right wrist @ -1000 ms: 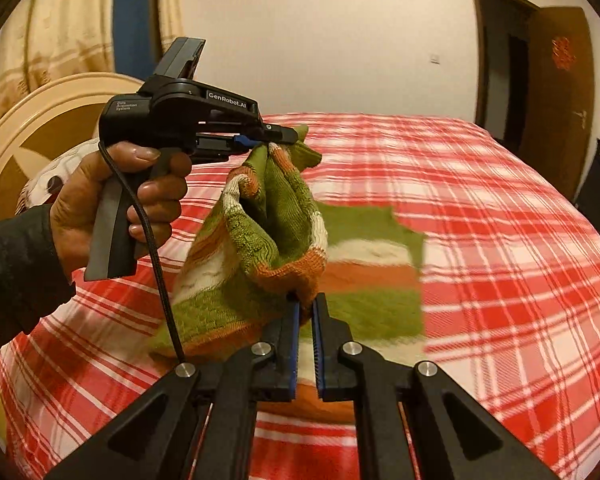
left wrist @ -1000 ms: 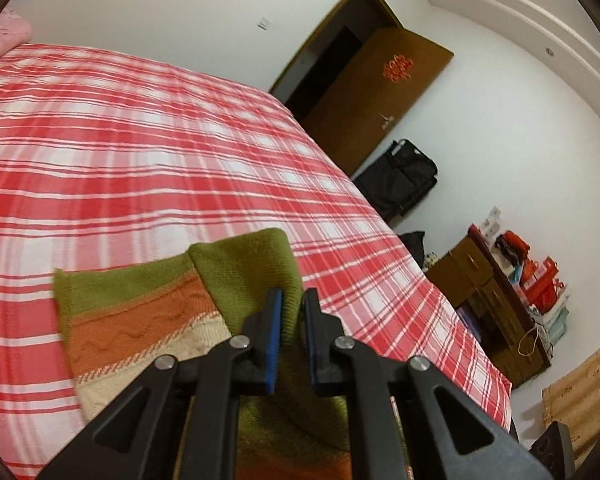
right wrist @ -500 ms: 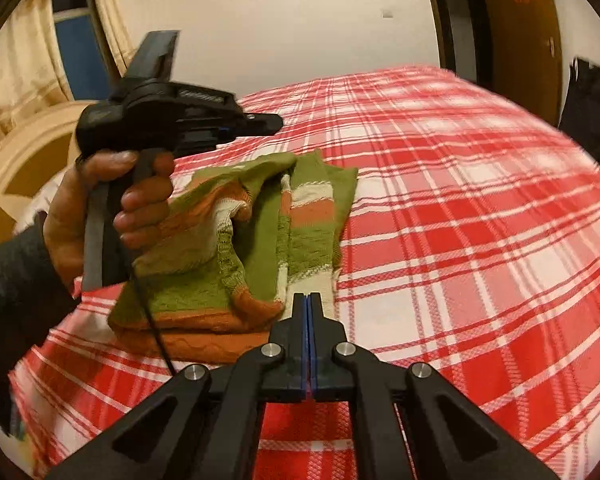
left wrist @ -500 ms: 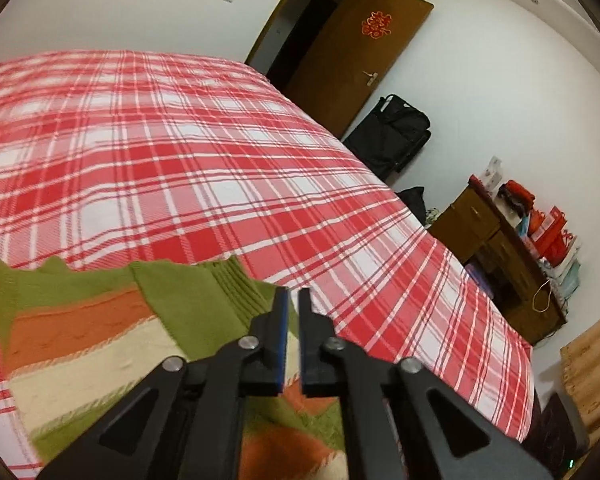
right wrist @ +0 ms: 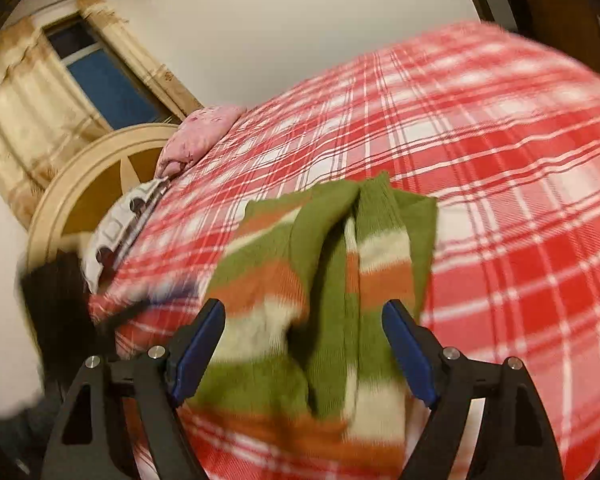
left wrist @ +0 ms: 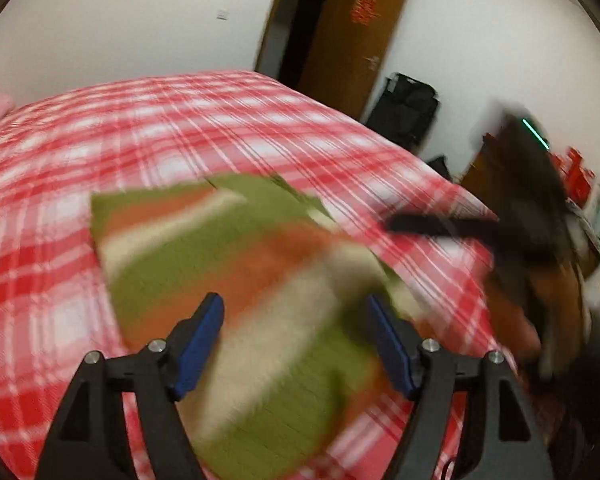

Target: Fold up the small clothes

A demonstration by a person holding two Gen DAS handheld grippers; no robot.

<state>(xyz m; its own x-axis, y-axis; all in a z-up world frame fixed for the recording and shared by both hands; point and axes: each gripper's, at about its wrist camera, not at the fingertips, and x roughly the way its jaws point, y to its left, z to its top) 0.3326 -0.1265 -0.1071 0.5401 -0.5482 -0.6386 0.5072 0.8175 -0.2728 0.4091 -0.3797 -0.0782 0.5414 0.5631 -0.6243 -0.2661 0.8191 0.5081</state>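
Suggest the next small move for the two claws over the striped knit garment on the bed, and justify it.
Probably draw both claws back clear. The left claw and right claw are both opening with nothing pinched, and the striped knit garment lies folded on the checked bedspread. From there a claw could flatten the raised crease down the middle.

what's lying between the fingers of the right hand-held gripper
The striped knit garment, lying on the plaid bedspread, shows between the opening, untouching jaws of the right hand-held gripper, in the right wrist view.

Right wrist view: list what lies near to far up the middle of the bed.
Right gripper, jaws opening → striped knit garment, lying between the fingers but not pinched → bare plaid bedspread → white wall.
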